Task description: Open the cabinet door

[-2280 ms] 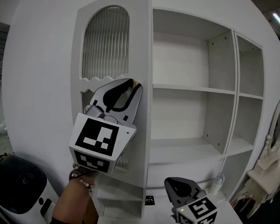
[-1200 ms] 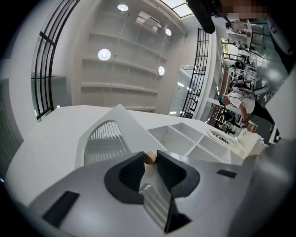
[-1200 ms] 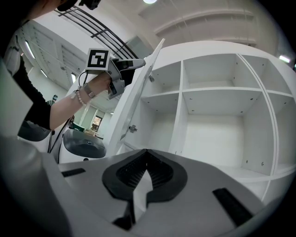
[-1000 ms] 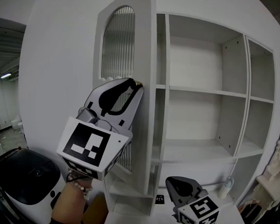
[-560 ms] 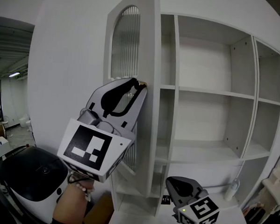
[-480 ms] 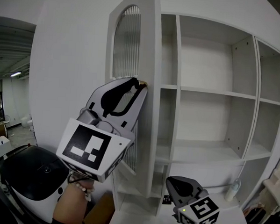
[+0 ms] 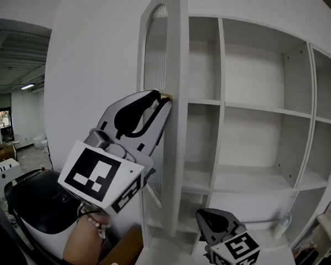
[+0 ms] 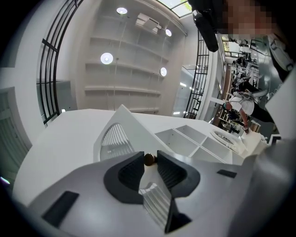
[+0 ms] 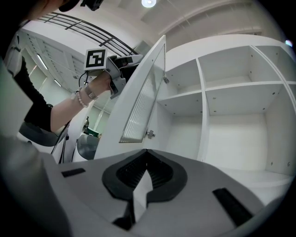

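White ribbed-glass cabinet door (image 7: pixel 171 52), wide open

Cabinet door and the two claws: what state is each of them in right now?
cabinet door: wide open, hinged out to the left
left claw: shut on the door knob
door knob: pinched between that claw's tips
right claw: shut, empty
shelves: exposed, upper ones bare

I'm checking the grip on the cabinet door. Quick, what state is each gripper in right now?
Left gripper: closed on the brass knob of the cabinet door.
Right gripper: closed, holding nothing.
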`<state>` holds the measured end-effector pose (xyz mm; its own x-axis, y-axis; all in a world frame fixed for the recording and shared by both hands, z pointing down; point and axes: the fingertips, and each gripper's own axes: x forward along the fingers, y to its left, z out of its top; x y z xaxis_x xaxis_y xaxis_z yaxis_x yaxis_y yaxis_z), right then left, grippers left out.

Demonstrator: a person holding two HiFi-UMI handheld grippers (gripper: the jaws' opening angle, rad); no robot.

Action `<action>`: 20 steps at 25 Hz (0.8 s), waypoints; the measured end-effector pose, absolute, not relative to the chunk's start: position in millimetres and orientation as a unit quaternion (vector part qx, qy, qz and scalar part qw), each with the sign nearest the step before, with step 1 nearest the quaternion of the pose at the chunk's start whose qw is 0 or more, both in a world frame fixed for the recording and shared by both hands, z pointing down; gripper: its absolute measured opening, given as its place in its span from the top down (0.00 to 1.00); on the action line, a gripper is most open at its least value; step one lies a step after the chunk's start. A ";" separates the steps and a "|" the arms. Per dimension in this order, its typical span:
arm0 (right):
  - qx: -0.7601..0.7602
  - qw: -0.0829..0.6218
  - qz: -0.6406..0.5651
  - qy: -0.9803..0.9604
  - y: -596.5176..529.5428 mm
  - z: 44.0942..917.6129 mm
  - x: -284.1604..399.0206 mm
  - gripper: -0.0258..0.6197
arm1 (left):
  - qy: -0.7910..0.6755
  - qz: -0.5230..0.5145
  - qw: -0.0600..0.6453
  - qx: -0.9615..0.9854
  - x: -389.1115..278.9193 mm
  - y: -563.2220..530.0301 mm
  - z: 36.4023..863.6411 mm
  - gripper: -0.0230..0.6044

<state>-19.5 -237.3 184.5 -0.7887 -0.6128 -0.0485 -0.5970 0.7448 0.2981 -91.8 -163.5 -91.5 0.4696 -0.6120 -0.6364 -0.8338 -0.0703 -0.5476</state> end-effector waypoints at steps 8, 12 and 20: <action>0.301 0.020 -0.155 -0.941 -233.9 183.7 -38.3 0.96 | 0.525 0.116 0.476 -0.696 -108.8 -148.9 -91.9 0.83; 0.286 0.020 -0.155 -0.945 -230.2 184.8 -50.3 0.96 | 0.537 0.113 0.478 -0.686 -118.5 -141.9 -91.7 0.83; 0.260 0.021 -0.144 -0.955 -221.8 185.7 -71.8 0.96 | 0.557 0.114 0.471 -0.675 -139.4 -131.8 -91.3 0.83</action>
<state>-71.8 -221.8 185.7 -0.8642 -0.5019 -0.0343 -0.4898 0.8239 0.2852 -139.4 -131.8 -91.3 0.3532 -0.6439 -0.6787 -0.8593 0.0634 -0.5074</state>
